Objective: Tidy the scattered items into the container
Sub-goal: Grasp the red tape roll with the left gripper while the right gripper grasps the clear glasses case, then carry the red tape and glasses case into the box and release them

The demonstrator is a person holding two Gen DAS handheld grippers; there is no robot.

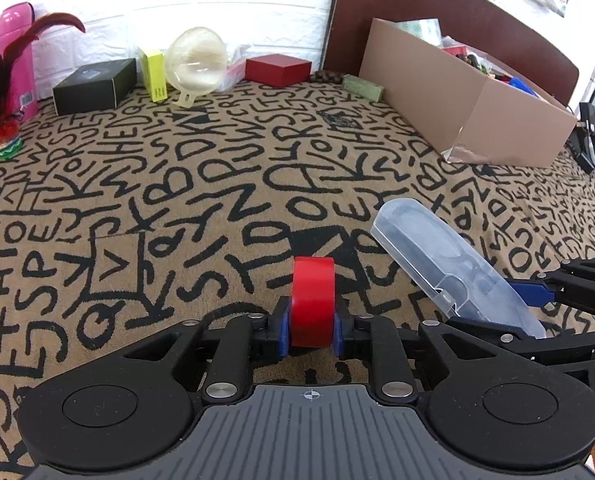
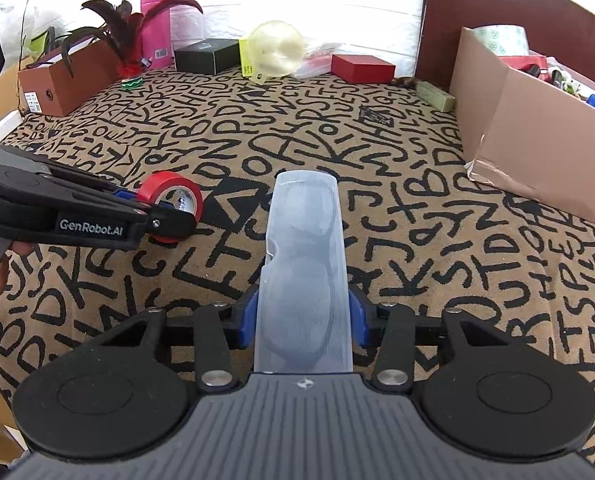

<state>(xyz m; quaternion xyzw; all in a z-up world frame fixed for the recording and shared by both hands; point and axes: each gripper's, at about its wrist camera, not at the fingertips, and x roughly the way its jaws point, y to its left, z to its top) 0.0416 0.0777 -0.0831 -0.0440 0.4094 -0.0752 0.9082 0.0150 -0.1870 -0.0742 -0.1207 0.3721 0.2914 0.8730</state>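
My left gripper is shut on a roll of red tape, held upright just above the lettered cloth; the left gripper with the red tape also shows in the right wrist view. My right gripper is shut on a clear plastic glasses case that points forward; the case also shows in the left wrist view. The cardboard box container stands at the far right with several items inside, and shows again in the right wrist view.
Along the back wall lie a black box, a yellow-green box, a clear dome bowl, a red box, a green bar, a pink bottle and a feather shuttlecock. A brown shoebox stands far left.
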